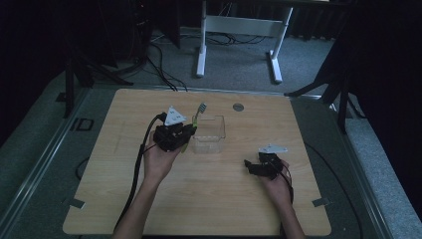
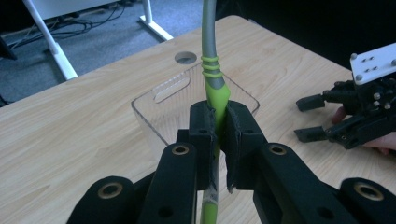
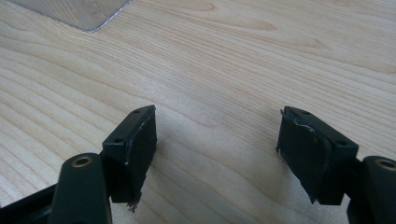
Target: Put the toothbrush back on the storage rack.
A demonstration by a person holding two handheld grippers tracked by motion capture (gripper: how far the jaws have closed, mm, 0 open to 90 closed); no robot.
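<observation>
Green toothbrush (image 2: 215,93) upright in left gripper (image 2: 217,135); right gripper (image 3: 217,149) spread.

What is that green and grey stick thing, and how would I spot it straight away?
Start at the wooden table and find the clear plastic box near its middle. Just left of it, the left gripper is shut on a toothbrush. Nothing else there has its bright green handle, grey neck and bristled head pointing up.

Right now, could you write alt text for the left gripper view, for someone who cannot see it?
The left gripper clamps a green and grey toothbrush upright above a clear plastic box on a wooden table. The right gripper waits open at the right.
</observation>
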